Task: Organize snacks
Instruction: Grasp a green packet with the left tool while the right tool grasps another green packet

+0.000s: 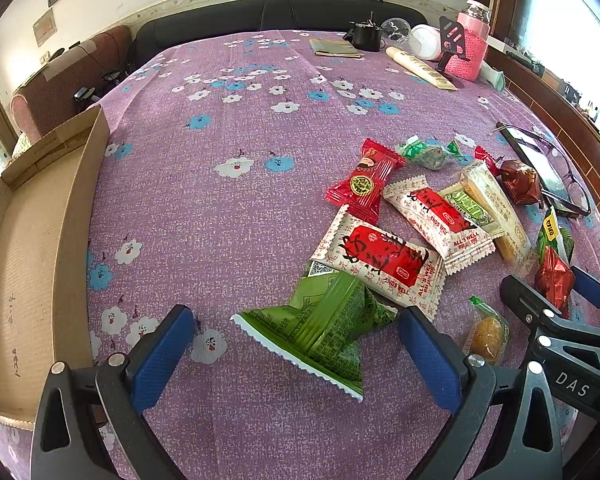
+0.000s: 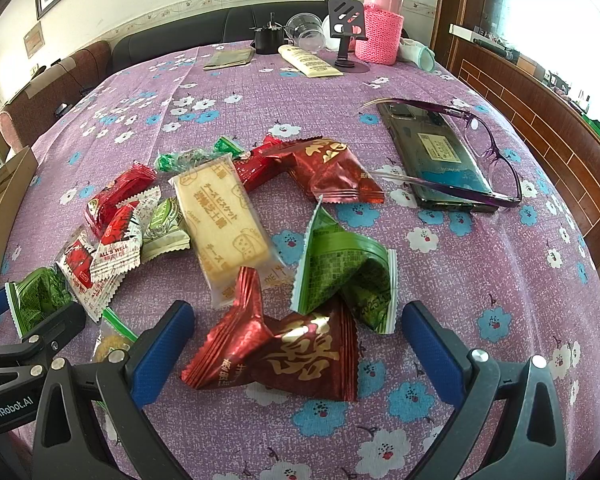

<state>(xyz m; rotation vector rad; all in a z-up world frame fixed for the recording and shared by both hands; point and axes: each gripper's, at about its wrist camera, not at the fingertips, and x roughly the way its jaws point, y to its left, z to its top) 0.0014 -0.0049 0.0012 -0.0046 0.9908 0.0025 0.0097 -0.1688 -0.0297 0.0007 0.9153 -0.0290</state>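
We hold both grippers open: left gripper [image 1: 296,344] around the green packet [image 1: 320,332], near the cardboard box [image 1: 40,240], right gripper [image 2: 292,344] around the red packet [image 2: 292,356].

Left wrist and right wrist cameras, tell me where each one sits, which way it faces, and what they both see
Left wrist: sits on the left gripper, looking forward over its open fingers at a green packet, with the cardboard box to its left; the right gripper shows at its right edge.
Right wrist: sits on the right gripper, facing a dark red packet between open fingers; the left gripper shows at its left edge.
Shared: the snack pile, purple floral cloth, phone with glasses, pink bottle.
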